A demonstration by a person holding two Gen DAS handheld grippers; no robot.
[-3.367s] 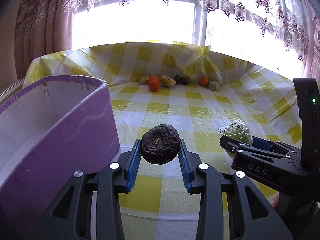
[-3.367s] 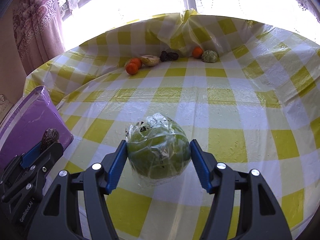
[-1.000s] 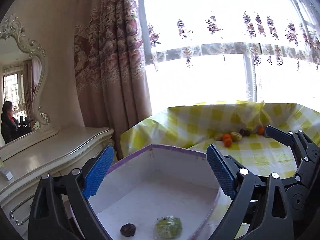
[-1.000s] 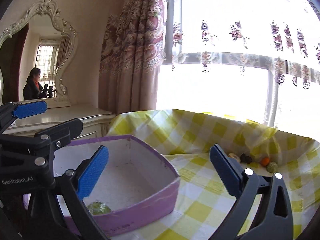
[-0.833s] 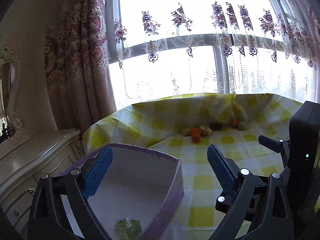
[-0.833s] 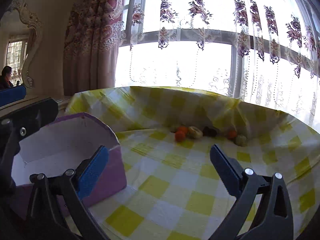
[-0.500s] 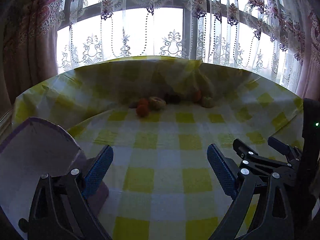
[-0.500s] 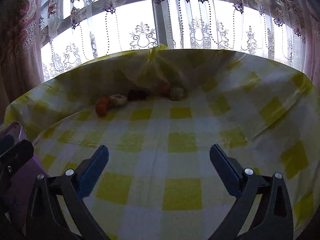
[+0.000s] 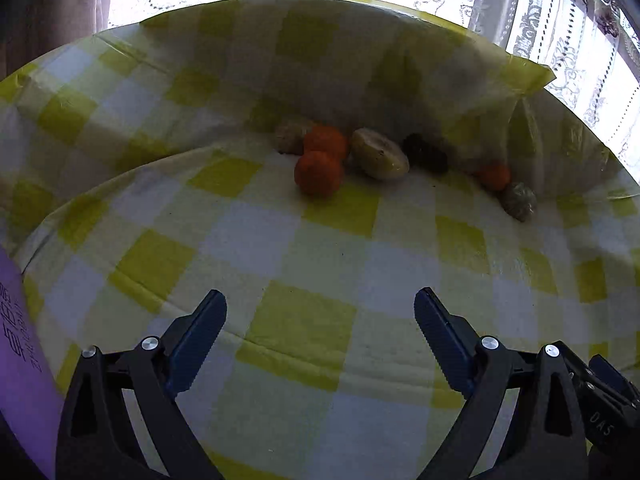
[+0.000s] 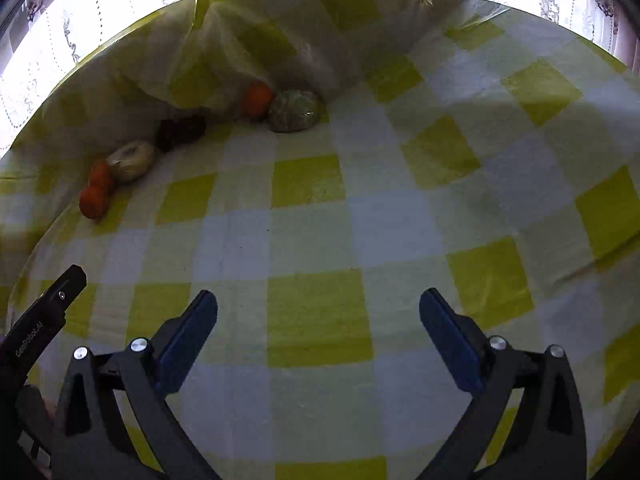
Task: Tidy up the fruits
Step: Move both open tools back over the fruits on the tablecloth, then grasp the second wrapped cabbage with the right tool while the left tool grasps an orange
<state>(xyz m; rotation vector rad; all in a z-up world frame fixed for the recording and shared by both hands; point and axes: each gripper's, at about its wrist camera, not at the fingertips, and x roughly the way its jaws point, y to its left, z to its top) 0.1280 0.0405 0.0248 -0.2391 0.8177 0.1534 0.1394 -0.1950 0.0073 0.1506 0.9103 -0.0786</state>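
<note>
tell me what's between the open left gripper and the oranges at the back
Nothing: in the left wrist view only bare checked tablecloth lies between the left gripper and the oranges.

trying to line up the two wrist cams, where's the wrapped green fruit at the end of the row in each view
Left wrist view: the wrapped green fruit sits far right, at the right end of the fruit row.
Right wrist view: it sits upper centre, against the raised cloth.
Shared landmark: the lone orange touching its left side in both views.
</note>
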